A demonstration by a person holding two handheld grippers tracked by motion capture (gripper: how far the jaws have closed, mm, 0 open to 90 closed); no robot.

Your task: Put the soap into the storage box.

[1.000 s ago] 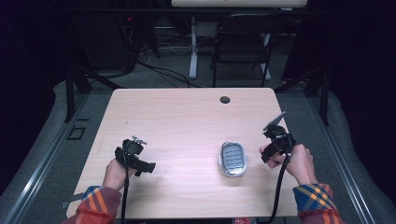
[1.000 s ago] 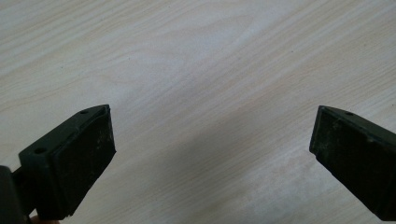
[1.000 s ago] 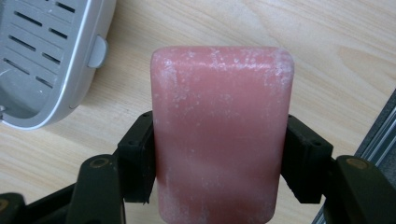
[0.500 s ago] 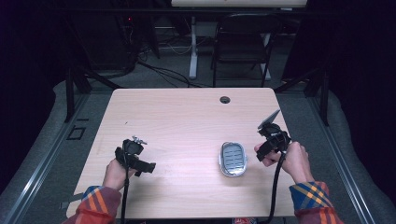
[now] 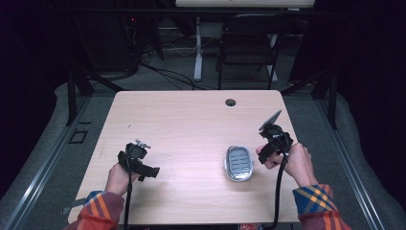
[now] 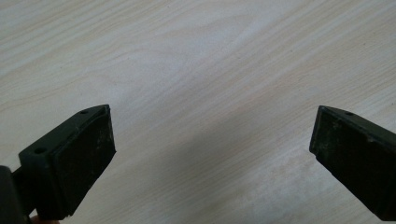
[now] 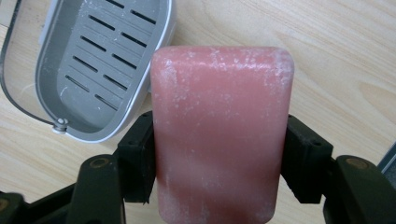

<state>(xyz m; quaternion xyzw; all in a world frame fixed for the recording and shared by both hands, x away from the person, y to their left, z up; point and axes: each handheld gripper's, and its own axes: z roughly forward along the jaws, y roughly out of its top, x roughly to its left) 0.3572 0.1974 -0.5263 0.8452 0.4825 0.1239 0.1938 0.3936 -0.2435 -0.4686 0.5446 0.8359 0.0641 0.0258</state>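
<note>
**Pink soap bar clamped in right gripper beside open soap dish**

A rectangular pink soap bar [image 7: 219, 135], round-cornered and dusted with white residue, is gripped between the jaws of the right gripper [image 7: 219, 156]. Just beside it on the pale wood-grain table [image 5: 191, 124] an oval grey soap dish [image 5: 238, 163] is seen, with a slotted plastic insert and a clear rim. The left gripper [image 6: 210, 158] is held with its matte black jaws wide apart over bare tabletop, nothing between them.
</note>
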